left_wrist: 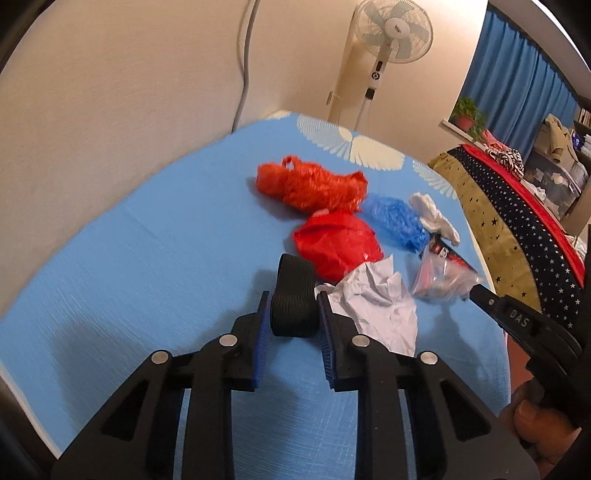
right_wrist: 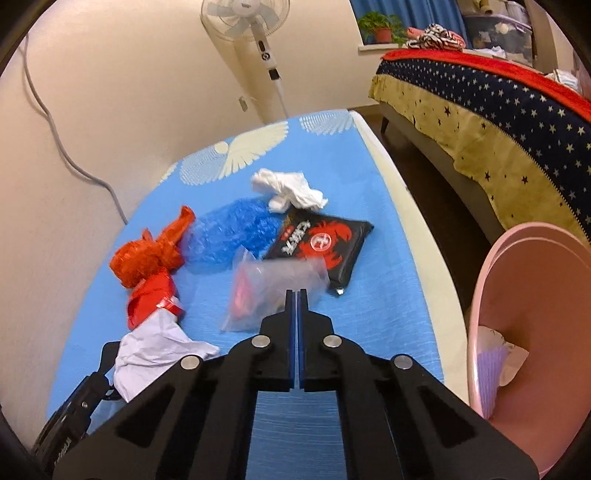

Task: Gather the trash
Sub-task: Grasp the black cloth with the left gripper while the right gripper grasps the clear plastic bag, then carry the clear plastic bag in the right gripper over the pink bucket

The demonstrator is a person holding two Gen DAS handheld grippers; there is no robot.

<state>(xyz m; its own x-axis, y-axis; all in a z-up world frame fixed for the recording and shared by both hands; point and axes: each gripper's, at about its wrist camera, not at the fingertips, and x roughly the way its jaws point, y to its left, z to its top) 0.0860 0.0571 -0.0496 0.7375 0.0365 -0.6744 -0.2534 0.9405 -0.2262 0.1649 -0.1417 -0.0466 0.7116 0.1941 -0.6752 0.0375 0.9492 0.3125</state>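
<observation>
Trash lies on a blue tablecloth [left_wrist: 129, 258]: an orange mesh bag [left_wrist: 314, 184], a red plastic bag [left_wrist: 336, 243], blue crinkled plastic [left_wrist: 397, 219], white tissue [right_wrist: 288, 188], crumpled white paper [left_wrist: 376, 302] and a black snack packet [right_wrist: 321, 240] printed with a red crab. My left gripper [left_wrist: 293, 294] has its blue pads pressed against both sides of a black strap roll [left_wrist: 295, 280] standing on the cloth. My right gripper [right_wrist: 297, 291] is shut, its tips pinching the near edge of a clear plastic bag [right_wrist: 273, 284], which looks blurred.
A pink bin [right_wrist: 524, 295] stands off the table's right edge with a purple scrap [right_wrist: 491, 369] and paper inside. A bed with a starred cover [right_wrist: 498, 110] lies beyond it. A standing fan [right_wrist: 245, 18] and a wall cable [right_wrist: 48, 122] are behind the table.
</observation>
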